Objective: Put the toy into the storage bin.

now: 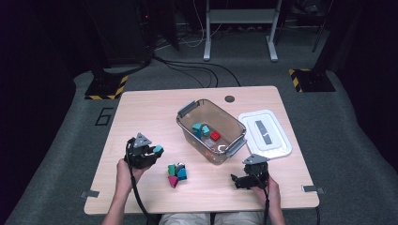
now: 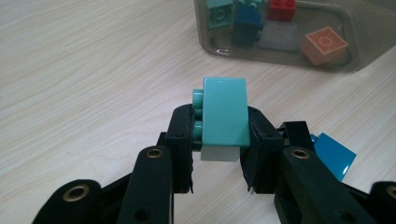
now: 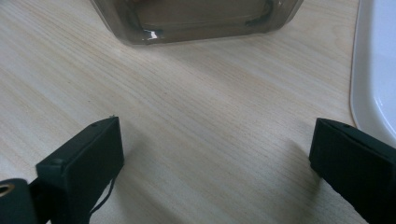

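Observation:
My left gripper (image 2: 219,135) is shut on a teal toy brick (image 2: 224,112), its studs facing left in the left gripper view. In the high view that left gripper (image 1: 152,152) hangs above the table's left part with the teal brick (image 1: 158,148) at its tip. A clear plastic bin (image 1: 185,126) stands mid-table and holds several bricks: teal (image 1: 201,129), red (image 1: 215,136), blue (image 2: 246,21), orange (image 2: 323,44). A small pile of loose bricks (image 1: 177,174) lies between the hands. My right gripper (image 3: 215,154) is open near the table's front right (image 1: 241,180), with bare wood between its jaws.
The bin's white lid (image 1: 265,133) lies flat to the right of the bin, its edge (image 3: 373,70) close beside my right gripper. A blue brick (image 2: 334,156) lies on the table under my left gripper. The tabletop (image 1: 141,112) ends near both hands.

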Demonstrator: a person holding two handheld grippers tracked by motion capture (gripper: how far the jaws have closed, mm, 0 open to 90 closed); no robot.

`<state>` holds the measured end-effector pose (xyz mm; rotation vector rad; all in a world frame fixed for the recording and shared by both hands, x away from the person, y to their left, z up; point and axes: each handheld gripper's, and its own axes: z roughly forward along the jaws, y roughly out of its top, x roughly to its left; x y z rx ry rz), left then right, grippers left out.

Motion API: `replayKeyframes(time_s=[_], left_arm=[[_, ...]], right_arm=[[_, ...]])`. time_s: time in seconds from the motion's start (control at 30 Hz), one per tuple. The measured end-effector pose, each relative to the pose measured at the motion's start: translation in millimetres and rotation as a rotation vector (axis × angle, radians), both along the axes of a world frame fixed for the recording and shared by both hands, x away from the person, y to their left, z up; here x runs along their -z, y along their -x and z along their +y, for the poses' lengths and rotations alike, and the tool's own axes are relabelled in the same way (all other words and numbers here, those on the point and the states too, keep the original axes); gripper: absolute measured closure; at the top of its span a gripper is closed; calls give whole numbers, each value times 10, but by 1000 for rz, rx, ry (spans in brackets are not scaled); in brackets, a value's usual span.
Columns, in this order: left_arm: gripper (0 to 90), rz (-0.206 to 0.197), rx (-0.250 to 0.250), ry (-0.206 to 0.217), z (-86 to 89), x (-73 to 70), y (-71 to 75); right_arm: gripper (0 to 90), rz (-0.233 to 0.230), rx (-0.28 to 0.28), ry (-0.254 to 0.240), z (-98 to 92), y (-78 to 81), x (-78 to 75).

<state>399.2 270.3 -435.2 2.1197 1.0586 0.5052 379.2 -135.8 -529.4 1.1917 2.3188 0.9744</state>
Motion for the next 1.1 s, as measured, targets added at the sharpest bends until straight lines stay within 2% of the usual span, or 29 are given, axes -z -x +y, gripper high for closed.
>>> replayKeyframes(time_s=[0.03, 0.23, 0.27, 0.4, 0.67, 1.1], left_arm=[[669, 0, 6, -7, 2, -13, -8], [669, 0, 13, 9, -9, -72, -36], [669, -2, 20, -2, -8, -91, -44], [669, -3, 32, -3, -17, -183, -80], [669, -2, 32, 6, -11, -270, -154], [669, -32, 54, 0, -99, -494, -248]], right_arm=[[24, 0, 0, 0, 0, 0, 0], [24, 0, 0, 0, 0, 0, 0], [24, 0, 0, 0, 0, 0, 0], [24, 0, 0, 0, 0, 0, 0], [24, 0, 0, 0, 0, 0, 0], [24, 0, 0, 0, 0, 0, 0]])
